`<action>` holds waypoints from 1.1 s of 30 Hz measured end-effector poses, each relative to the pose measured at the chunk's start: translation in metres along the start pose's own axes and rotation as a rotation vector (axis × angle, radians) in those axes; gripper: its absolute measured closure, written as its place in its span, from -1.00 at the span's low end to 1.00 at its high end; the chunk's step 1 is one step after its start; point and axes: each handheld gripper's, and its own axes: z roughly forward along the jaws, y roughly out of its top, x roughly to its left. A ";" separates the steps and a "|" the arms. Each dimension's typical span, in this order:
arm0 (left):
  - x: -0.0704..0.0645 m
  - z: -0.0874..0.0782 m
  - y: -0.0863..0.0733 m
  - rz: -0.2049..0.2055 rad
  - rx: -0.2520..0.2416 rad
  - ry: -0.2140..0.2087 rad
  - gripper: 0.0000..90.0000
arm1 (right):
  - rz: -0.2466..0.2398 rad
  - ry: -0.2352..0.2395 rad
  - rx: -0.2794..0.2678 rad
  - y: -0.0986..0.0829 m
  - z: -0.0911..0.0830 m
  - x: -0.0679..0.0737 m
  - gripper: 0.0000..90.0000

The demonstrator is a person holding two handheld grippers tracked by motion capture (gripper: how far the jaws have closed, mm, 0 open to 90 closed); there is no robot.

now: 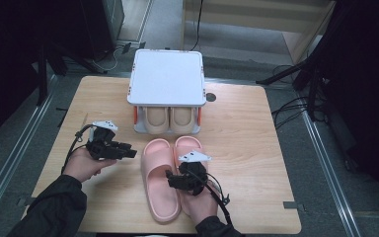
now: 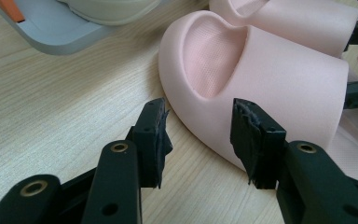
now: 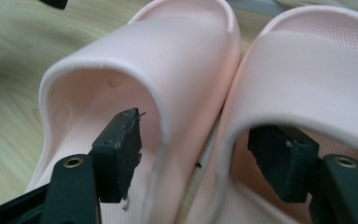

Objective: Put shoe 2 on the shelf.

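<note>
Two pink slide slippers lie side by side on the wooden table, the left one (image 1: pixel 159 173) (image 2: pixel 261 79) (image 3: pixel 168 56) and the right one (image 1: pixel 187 145) (image 3: pixel 317 56). My left gripper (image 1: pixel 131 152) (image 2: pixel 200 140) stands open just left of the left slipper's toe, its jaws apart over bare wood and the slipper's edge. My right gripper (image 1: pixel 173 181) (image 3: pixel 205 154) is open at the heel end. One of its jaws sits inside each slipper, and the two touching inner side walls lie between them.
A white two-level shoe rack (image 1: pixel 167 79) stands at the table's far middle, with a pair of beige slippers (image 1: pixel 170 120) on its lower shelf, right beyond the pink toes. Bare tabletop (image 1: pixel 246 148) lies on both sides.
</note>
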 end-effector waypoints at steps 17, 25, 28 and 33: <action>0.000 -0.001 0.000 0.002 -0.003 0.002 0.23 | 0.028 -0.094 -0.031 0.004 0.014 0.007 0.07; 0.001 -0.001 -0.001 -0.002 0.010 -0.001 0.22 | -0.002 -0.111 -0.013 0.005 0.014 0.006 0.43; 0.002 -0.001 -0.001 -0.004 0.001 0.000 0.22 | -0.001 -0.102 -0.008 0.006 0.012 0.003 0.50; 0.003 -0.003 -0.001 -0.006 -0.005 0.001 0.22 | 0.020 -0.079 -0.009 0.006 0.011 -0.001 0.54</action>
